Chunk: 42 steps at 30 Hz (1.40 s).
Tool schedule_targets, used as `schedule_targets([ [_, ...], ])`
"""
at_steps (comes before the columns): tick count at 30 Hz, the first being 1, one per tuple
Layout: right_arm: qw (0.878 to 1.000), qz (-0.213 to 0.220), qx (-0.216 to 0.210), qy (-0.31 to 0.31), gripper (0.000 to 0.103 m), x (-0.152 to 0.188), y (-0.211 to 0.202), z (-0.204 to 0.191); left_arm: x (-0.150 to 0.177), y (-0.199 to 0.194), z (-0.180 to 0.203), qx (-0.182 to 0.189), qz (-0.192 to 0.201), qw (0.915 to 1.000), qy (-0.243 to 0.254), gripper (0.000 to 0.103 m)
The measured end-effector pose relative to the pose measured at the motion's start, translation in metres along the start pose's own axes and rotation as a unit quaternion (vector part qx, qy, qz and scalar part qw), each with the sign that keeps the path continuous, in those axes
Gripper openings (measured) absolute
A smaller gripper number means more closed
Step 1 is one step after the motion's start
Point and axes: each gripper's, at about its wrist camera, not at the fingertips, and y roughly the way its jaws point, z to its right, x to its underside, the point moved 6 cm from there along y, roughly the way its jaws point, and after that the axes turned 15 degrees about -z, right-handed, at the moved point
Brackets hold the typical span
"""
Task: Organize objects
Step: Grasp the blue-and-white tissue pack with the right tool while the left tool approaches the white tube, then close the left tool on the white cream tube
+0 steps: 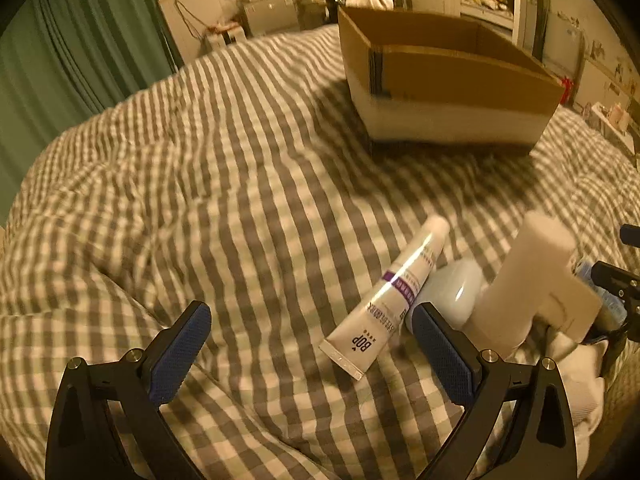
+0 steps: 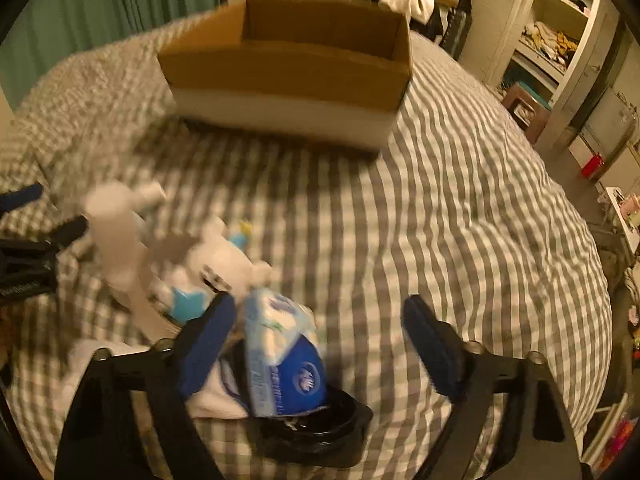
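Checked bedcover (image 1: 200, 200) carries an open cardboard box (image 1: 440, 76). Nearer than the box, a clutter pile. Left view alone shows the white tube (image 1: 384, 292) lying flat between spread left gripper (image 1: 308, 344) pads, untouched. Right view alone shows a blue-white tissue pack (image 2: 280, 352) between the spread right gripper (image 2: 320, 344) pads; contact unclear through blur

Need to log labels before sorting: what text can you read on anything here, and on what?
"BOP": white squeeze tube with purple band on the checked bedcover; its smaller print is too small to read.
Blue and white tissue pack: round logo and lettering, too blurred to read.
Brown cardboard box: no readable text.
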Motion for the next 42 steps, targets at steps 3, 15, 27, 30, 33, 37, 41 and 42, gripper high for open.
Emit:
schedule_targets([
  [3, 1.000, -0.015, -0.016, -0.003, 0.078, 0.004, 0.008, 0.002, 0.000, 0.014, 0.004, 0.005, -0.022, 0.9997, 0.002, 0.102],
  [15, 0.995, -0.041, -0.081, -0.045, 0.038, 0.007, 0.026, -0.018, -0.003, 0.036, 0.027, 0.039, -0.054, 0.9970, 0.040, 0.063],
  [27, 0.996, -0.009, -0.073, -0.053, 0.021, 0.003, 0.005, -0.019, 0.012, -0.005, 0.030, 0.056, -0.016, 0.9973, 0.044, 0.010],
  [30, 0.997, 0.000, -0.064, -0.050, 0.021, -0.002, 0.001, -0.018, 0.017, -0.019, 0.029, 0.061, -0.005, 0.9972, 0.042, 0.008],
  [33, 0.997, 0.004, -0.059, -0.049, 0.021, -0.003, -0.001, -0.017, 0.019, -0.031, 0.028, 0.062, 0.009, 0.9972, 0.041, 0.008],
  [37, 0.997, 0.014, -0.054, -0.050, 0.021, -0.005, -0.008, -0.015, 0.006, -0.040, 0.023, 0.066, 0.031, 0.9965, 0.042, 0.007],
  [41, 0.997, 0.028, -0.050, -0.051, 0.021, -0.006, -0.019, -0.013, 0.001, -0.051, 0.020, 0.070, 0.047, 0.9956, 0.039, 0.007],
  [42, 0.997, 0.034, -0.051, -0.050, 0.021, -0.007, -0.023, -0.012, 0.000, -0.054, 0.020, 0.071, 0.051, 0.9954, 0.038, 0.007],
])
